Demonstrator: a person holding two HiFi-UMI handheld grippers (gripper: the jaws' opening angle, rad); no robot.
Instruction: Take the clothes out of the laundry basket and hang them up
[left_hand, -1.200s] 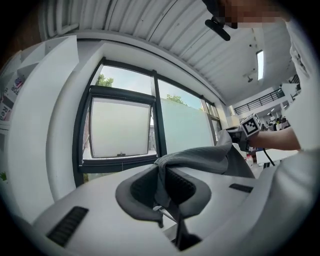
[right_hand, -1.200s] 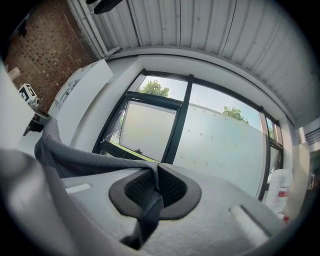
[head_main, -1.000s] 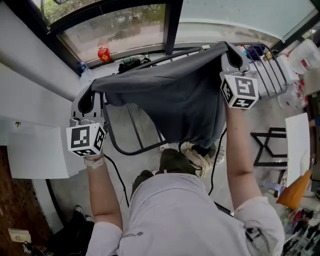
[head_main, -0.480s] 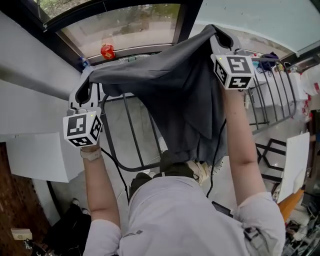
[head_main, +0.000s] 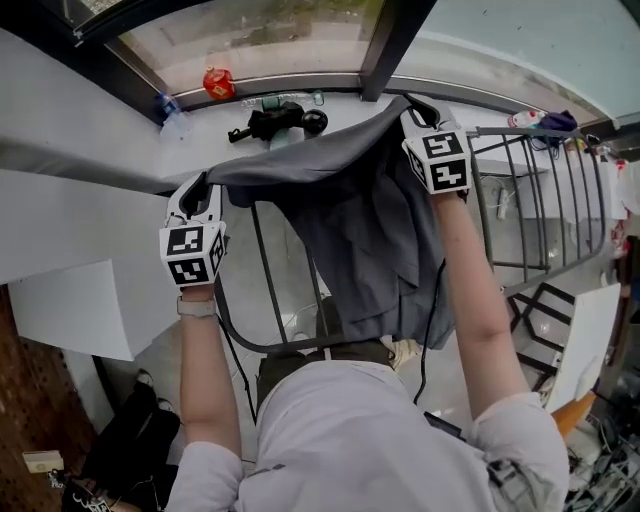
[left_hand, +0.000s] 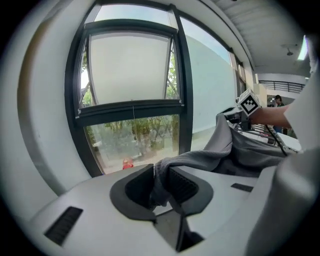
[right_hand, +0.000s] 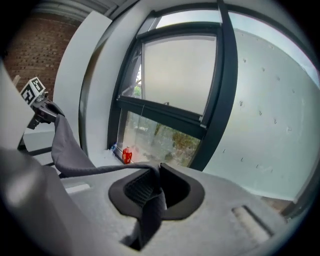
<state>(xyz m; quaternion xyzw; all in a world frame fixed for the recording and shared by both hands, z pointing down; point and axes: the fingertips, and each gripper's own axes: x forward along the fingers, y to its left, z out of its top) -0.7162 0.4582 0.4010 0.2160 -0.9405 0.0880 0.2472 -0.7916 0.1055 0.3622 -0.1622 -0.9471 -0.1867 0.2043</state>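
A dark grey garment (head_main: 350, 210) is stretched between my two grippers, above the black bars of a drying rack (head_main: 255, 270). My left gripper (head_main: 197, 187) has one corner of the garment (left_hand: 240, 150) between its pads. Its jaws are opening, but the cloth still fills the gap at the left gripper (left_hand: 161, 186). My right gripper (head_main: 422, 112) is shut on the other corner, and the cloth (right_hand: 65, 150) hangs down out of the right gripper (right_hand: 154, 187). The rest of the garment drapes down in front of the person's chest.
A window sill runs across the far side with a red bottle (head_main: 218, 82) and a black object (head_main: 275, 120) on it. More rack bars (head_main: 520, 200) extend to the right. A white board (head_main: 70, 310) leans at the left, and a black bag (head_main: 130, 450) lies at the lower left.
Both grippers have carried the garment toward the window and over the rack bars. The left gripper has moved inward, so the cloth's top edge hangs slacker.
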